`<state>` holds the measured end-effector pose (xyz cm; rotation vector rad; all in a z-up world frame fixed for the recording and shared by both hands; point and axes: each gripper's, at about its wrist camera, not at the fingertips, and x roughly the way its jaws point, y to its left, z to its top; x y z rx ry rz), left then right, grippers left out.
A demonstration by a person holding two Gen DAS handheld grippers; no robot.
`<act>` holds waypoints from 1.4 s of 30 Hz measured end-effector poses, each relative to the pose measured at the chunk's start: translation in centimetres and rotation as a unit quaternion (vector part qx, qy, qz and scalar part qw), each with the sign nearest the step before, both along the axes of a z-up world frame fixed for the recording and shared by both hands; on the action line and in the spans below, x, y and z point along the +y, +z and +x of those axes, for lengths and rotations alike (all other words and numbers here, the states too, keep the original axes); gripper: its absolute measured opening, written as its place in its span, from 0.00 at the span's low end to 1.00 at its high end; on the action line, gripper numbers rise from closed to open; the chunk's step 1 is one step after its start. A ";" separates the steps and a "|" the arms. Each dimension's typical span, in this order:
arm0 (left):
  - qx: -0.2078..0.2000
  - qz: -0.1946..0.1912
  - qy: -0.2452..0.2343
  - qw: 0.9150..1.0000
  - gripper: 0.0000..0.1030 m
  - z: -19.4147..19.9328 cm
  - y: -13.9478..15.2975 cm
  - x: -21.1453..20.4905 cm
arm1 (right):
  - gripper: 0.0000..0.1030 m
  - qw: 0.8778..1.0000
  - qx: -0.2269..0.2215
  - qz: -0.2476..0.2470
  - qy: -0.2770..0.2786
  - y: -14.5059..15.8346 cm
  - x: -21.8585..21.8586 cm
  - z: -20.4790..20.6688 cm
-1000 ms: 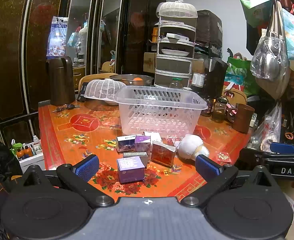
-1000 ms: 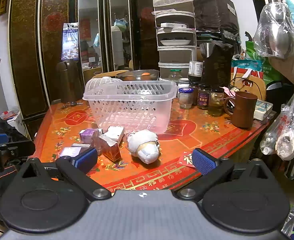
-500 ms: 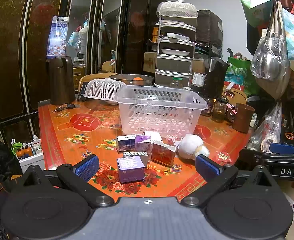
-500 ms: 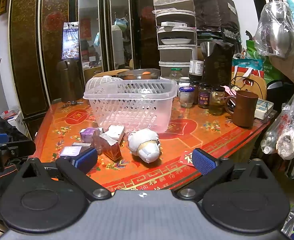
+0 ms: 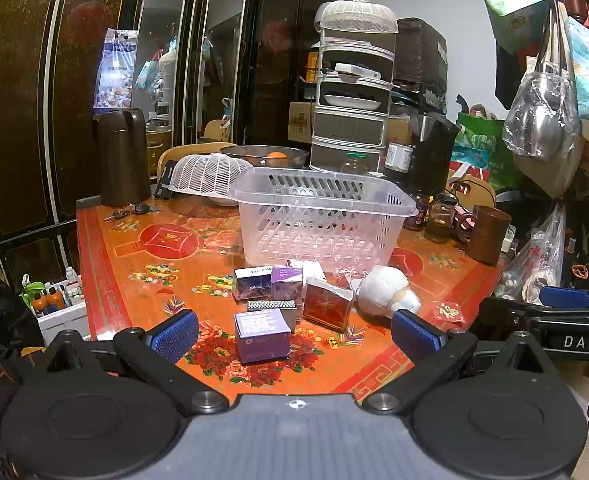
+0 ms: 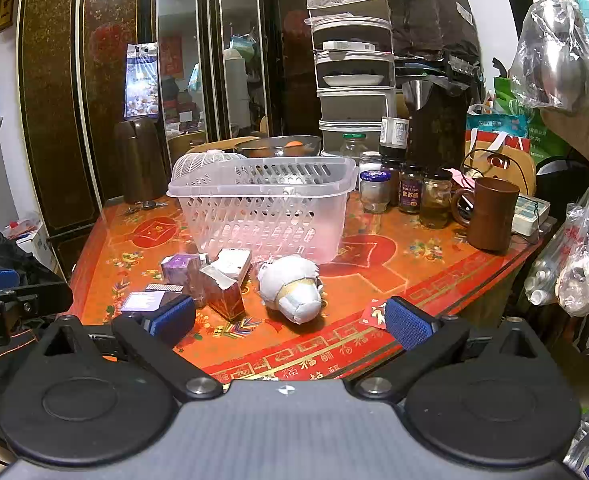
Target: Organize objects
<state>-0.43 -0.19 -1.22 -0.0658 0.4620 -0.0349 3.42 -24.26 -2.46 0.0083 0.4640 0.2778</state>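
Cluttered room with dark mirrored wardrobe doors behind an orange-red floral table top [image 5: 142,264]. At the table's middle stands a clear slotted plastic basket [image 5: 322,220], upright, its long axis running from 9 to 3 o'clock across the left wrist view.

Just in front of the basket, toward 6 o'clock, lies a huddle of small boxes. A lilac cardboard box [image 5: 261,335] sits nearest the edge, label face up. A silver-topped flat box [image 5: 272,306] touches it at 12 o'clock. A dark red foil box [image 5: 328,305] stands tilted at 2 o'clock from the lilac one. Two purple boxes [image 5: 270,283] stand side by side behind these, and a white carton [image 6: 233,262] leans near the basket wall. A white stuffed toy [image 5: 386,291] lies on its side at 3 o'clock from the boxes, its long axis slanting from 10 to 4 o'clock, rounded end toward the table edge.

Further back stand a dark brown jug [image 5: 121,158] at 10 o'clock, a white mesh food cover [image 5: 208,174], glass jars [image 6: 410,194] and a brown mug [image 6: 490,214] at 2 o'clock.

Both tools hover short of the table edge with their blue pads spread wide, grasping nothing: the left gripper [image 5: 294,330] frames the lilac box, the right gripper [image 6: 290,320] frames the toy. Compared with a second ago, nothing on the table has shifted, and both grippers sit almost where they were.
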 end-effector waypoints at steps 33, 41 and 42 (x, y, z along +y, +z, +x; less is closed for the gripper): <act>0.034 -0.003 0.008 0.999 0.95 4.8 -7.1 1.5 | 1.00 0.999 0.004 0.030 -0.021 -7.2 -0.7 3.8; 0.042 0.001 -0.002 0.999 0.93 7.7 -8.1 1.3 | 1.00 0.998 -0.013 0.060 0.018 -8.9 -1.6 4.9; 0.042 0.003 0.000 0.999 0.93 8.0 -8.1 1.2 | 1.00 0.998 -0.012 0.059 0.023 -9.0 -1.4 5.2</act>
